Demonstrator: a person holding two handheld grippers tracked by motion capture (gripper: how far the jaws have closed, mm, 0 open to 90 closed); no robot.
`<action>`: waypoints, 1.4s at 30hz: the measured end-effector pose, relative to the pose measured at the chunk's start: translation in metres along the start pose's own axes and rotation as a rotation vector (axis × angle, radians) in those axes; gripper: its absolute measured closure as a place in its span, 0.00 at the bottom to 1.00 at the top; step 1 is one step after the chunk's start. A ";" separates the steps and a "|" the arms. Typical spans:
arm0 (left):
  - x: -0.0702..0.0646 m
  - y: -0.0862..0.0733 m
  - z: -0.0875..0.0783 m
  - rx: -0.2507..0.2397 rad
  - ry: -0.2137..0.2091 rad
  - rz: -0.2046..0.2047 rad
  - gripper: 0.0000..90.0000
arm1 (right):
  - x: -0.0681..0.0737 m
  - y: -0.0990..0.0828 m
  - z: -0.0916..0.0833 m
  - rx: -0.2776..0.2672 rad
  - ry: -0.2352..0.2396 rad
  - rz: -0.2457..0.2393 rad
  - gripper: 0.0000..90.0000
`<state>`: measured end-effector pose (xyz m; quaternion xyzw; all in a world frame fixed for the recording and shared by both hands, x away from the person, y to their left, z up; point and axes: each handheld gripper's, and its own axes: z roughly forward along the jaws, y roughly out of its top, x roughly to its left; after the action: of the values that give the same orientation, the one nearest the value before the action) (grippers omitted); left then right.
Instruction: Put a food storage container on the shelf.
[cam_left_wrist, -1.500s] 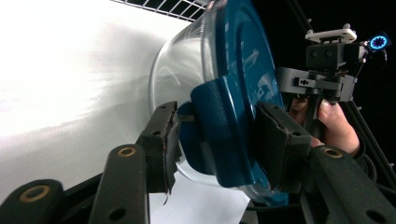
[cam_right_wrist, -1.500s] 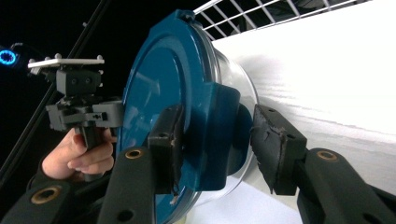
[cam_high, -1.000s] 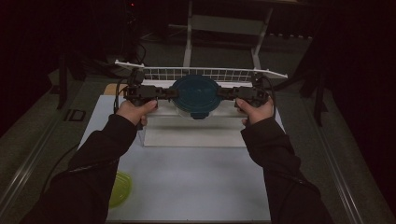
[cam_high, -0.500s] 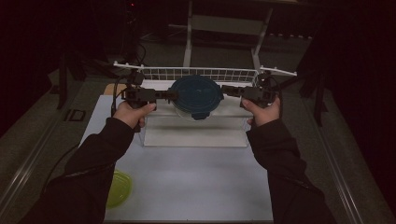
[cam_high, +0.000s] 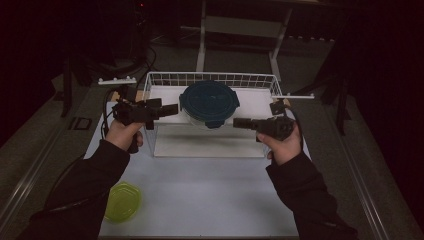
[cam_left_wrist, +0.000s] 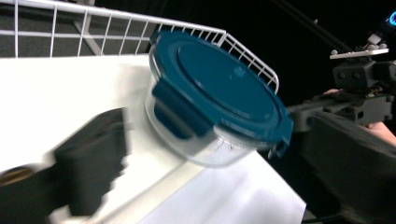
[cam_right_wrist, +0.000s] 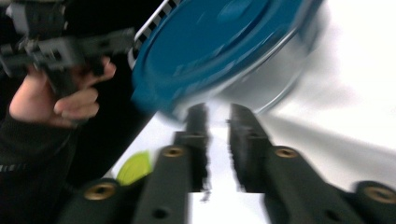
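Note:
A round clear container with a dark teal clip-on lid (cam_high: 209, 101) sits on the white floor of a wire basket (cam_high: 165, 79). My left gripper (cam_high: 172, 108) is level to the container's left, a short gap away. Its jaws have just been opening and stand open around nothing; one blurred finger (cam_left_wrist: 95, 158) shows beside the container (cam_left_wrist: 219, 88). My right gripper (cam_high: 239, 121) is off the container's right front. Its jaws have just been closing and are shut, empty (cam_right_wrist: 218, 112), just short of the lid's (cam_right_wrist: 219, 42) edge.
The basket stands at the back of a white mat (cam_high: 210, 200). A yellow-green lid or dish (cam_high: 122, 201) lies at the mat's near left corner. Dark floor, metal stands and cables surround the table.
Both grippers were at the lid's two sides; they have drawn apart, left one leftward, right one rightward and nearer. The container stays in the basket.

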<state>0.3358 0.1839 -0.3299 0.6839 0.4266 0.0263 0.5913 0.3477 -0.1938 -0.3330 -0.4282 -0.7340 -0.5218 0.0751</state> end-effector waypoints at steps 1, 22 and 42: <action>-0.001 -0.002 -0.002 -0.005 0.005 0.004 0.01 | 0.003 -0.005 0.003 0.015 0.019 -0.003 0.98; 0.000 -0.047 -0.020 -0.006 0.090 0.100 0.01 | 0.022 0.000 0.053 0.022 0.066 0.039 1.00; -0.009 -0.072 -0.018 0.049 0.100 0.200 0.01 | 0.008 0.018 0.063 -0.025 0.021 0.062 0.96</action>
<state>0.2800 0.1881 -0.3800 0.7351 0.3857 0.1087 0.5468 0.3767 -0.1351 -0.3437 -0.4463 -0.7130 -0.5327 0.0936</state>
